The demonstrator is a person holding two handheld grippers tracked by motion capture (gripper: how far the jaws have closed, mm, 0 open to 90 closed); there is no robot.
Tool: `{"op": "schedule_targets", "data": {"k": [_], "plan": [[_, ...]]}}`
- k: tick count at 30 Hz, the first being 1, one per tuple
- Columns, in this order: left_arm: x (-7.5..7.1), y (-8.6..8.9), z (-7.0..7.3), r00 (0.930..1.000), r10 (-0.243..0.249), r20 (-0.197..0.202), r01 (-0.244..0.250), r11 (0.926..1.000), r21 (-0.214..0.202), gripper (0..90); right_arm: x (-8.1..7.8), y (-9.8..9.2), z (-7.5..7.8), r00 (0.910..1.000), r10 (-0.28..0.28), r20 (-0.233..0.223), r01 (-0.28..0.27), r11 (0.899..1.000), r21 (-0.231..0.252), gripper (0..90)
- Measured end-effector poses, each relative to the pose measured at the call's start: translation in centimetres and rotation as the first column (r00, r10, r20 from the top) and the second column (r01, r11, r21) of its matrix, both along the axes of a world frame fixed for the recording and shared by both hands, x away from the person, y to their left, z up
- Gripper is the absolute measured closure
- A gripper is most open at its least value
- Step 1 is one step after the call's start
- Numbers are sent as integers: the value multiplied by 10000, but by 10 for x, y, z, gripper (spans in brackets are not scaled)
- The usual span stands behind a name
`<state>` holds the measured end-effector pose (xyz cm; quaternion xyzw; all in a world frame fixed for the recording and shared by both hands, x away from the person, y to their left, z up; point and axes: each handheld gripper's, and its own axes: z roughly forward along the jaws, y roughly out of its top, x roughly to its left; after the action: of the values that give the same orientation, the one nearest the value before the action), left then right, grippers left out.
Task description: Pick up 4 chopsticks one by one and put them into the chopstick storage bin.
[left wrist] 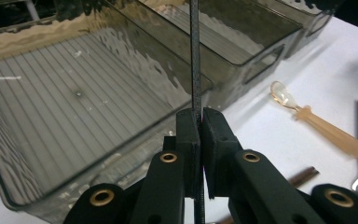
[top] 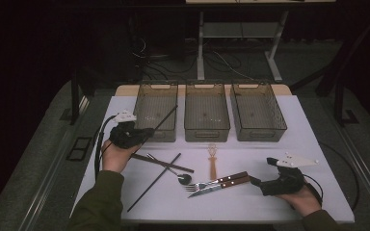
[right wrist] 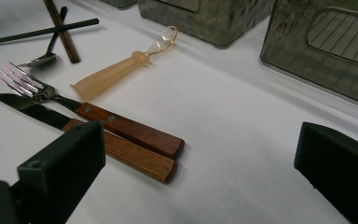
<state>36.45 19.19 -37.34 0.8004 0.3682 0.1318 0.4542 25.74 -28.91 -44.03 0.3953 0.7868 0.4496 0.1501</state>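
Observation:
My left gripper [top: 147,134] is shut on a thin black chopstick [top: 166,118] and holds it slanted over the front rim of the left smoky bin [top: 155,111]. In the left gripper view the chopstick [left wrist: 195,56] rises straight up from between the pressed pads [left wrist: 188,135], with the left bin [left wrist: 65,116] below. My right gripper [top: 260,182] rests on the table at the right with its jaws wide apart, next to a wood-handled fork [top: 217,182] and knife [top: 221,186]. The right gripper view shows the fork [right wrist: 93,116] and knife [right wrist: 121,154] lying just ahead of its left jaw.
Three smoky plastic bins stand in a row at the back, with the middle bin [top: 206,111] and right bin [top: 257,111]. On the white table [top: 308,144] lie a second black chopstick [top: 154,182], a brown stick [top: 161,163], a metal spoon [top: 180,177] and a translucent amber spoon [top: 213,161].

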Motion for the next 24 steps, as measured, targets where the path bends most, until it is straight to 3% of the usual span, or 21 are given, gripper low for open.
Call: {"op": "schedule_targets", "data": {"k": [6,13,17,22,24], "plan": [[16,0,3,9999,125,-105,-125,9999,56,863,0,-1,0,10000,-53,16,53,10000,82,15],[38,-2,18,9995,281,-118,-284,9991,-307,864,0,-1,0,10000,-67,-7,67,9999,126,16],[51,-7,25,9994,357,-37,-358,9992,-157,864,0,-1,0,10000,-73,-1,73,9999,144,15],[68,-9,26,9981,611,-54,-611,9980,-134,863,-1,-2,1,9999,-103,25,103,9998,173,16],[75,-7,26,9975,711,-18,-711,9969,-352,863,-1,-2,1,9999,-104,24,103,9998,190,16]]}}
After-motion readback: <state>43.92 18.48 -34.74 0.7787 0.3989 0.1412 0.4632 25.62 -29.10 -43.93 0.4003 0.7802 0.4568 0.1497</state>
